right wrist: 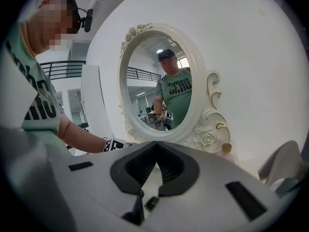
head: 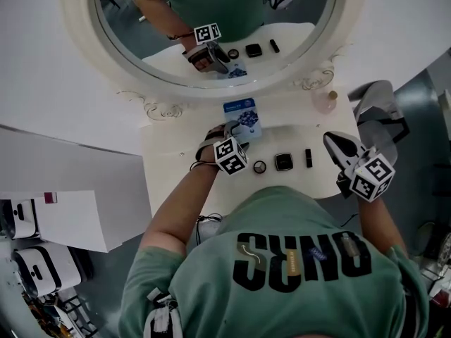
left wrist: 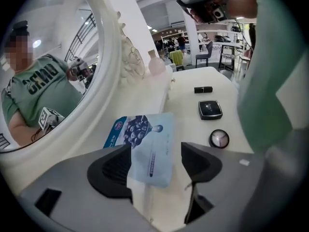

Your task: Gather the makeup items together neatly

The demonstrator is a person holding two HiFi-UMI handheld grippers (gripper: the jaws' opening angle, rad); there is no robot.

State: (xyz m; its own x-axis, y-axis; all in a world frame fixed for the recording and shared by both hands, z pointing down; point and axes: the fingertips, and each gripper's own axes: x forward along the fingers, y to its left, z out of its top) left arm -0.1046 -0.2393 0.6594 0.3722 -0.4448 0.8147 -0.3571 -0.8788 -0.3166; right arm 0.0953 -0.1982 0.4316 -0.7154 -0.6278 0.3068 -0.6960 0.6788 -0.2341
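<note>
- The left tool (left wrist: 154,161) stands with its jaws wide apart, angled down at the counter (head: 176,182). Neither pad presses on anything.
- Below that gap lies the sachet (left wrist: 145,149), at the back of the counter by the base of the mirror (head: 77,20). One pad overlaps its edge in the left gripper view; contact there cannot be confirmed.
- Expect the sachet to be light, thin and limp, with a slick printed film. It will probably sag or fold if you lift it by one corner. Take it across a short edge with a full pad bite, or slide it along the counter.
- Further out, three items sit in a row near the front edge: the round compact (left wrist: 219,138), the square compact (left wrist: 210,109) and the lipstick tube (left wrist: 203,89). They are near one another but apart.
- Treat both compacts as stiff and smooth, with fragile contents likely. Grip across opposite sides, not on the lid face.
- The lipstick tube is small and hard and may roll. Clamp it across its middle.
- A pink bottle (left wrist: 157,64) stands at the back corner beside the mirror.
- The right tool (right wrist: 155,151) has its jaws closed together with nothing between them. It is held clear of the counter at the right end.
</note>
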